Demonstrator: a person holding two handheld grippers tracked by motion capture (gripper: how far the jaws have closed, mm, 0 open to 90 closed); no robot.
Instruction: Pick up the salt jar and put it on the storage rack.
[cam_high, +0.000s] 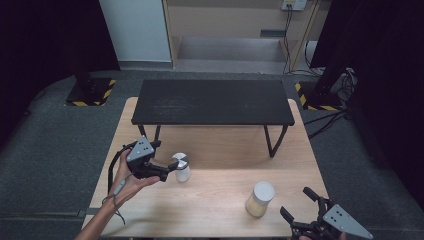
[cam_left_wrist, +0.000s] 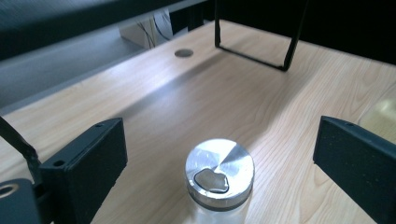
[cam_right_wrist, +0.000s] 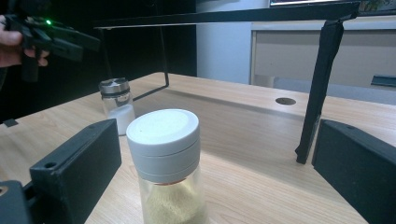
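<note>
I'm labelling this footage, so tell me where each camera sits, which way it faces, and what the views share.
High view: above the person's side, looking forward and down on the table; left hand and both grippers show.
Left gripper view: rides the left gripper, looking down at the metal-lidded jar.
Right gripper view: rides the right gripper, level at the white-lidded jar.
Shared: both jars show in the high and right gripper views.

Pale wood-grain counter (cam_high: 220, 200); matte black shelf (cam_high: 212, 102) on black legs. Clear jar (cam_left_wrist: 219, 179), shiny silver lid, white contents. Second clear jar (cam_right_wrist: 169, 163), off-white lid, yellowish-beige powder. Left tool (cam_high: 171, 167) and right tool (cam_high: 296, 204) black, each topped by a grey plate. Dark grey floor (cam_high: 55, 145) with yellow-and-black striped markings.
</note>
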